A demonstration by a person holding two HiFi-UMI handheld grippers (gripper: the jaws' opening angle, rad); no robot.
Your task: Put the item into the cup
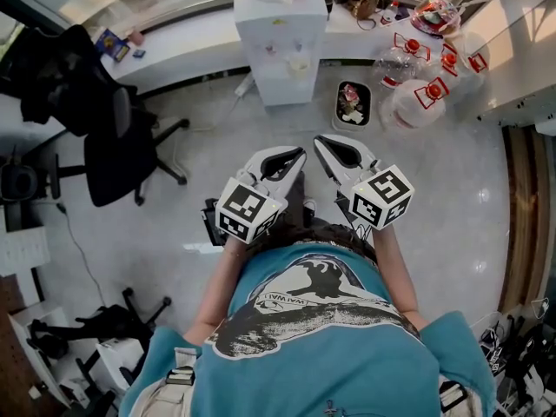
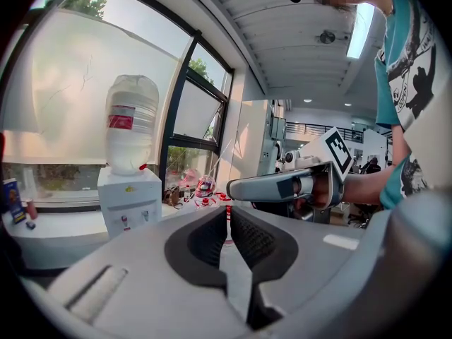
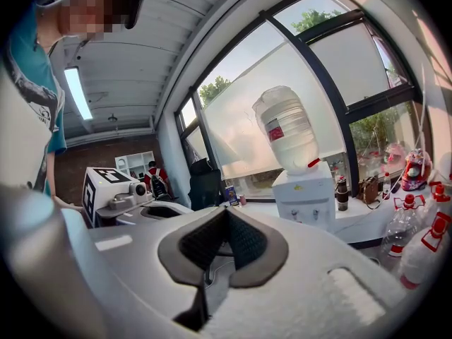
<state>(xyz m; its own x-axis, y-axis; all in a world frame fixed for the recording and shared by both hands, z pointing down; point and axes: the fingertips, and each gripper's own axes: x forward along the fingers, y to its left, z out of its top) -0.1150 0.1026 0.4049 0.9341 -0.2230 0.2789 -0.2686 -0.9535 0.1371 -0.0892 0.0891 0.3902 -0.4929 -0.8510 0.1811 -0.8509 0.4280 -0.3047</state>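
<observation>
My teal shirt [image 1: 304, 320] with a dark printed graphic fills the bottom of the head view, nearest the camera. My forearms reach forward from it, each hand holding a grey claw over a pale, glossy floor [image 1: 452, 207].

The left claw [image 1: 298, 155] carries a cube with square markers [image 1: 248, 211]. In its own view the two dark ribbed pads [image 2: 212, 240] meet at their tips, with only a thin slit below them and nothing held. The right claw [image 1: 320, 140] carries its own marker cube [image 1: 382, 196]. Its pads [image 3: 247, 240] are also pressed together at the tip, gripping nothing. The two claws sit close side by side, tips angled toward each other but apart.

To my left stands a black office chair [image 1: 122, 146]. Farther ahead a small black tray [image 1: 354, 104] with bits in it lies on the floor, and several large clear water bottles [image 1: 417, 98] with red handles stand just right of it. Beyond them a white water dispenser [image 1: 278, 37] stands against a long white desk [image 1: 191, 46] under the window.

No view lets me tell where the cup or the item is.
</observation>
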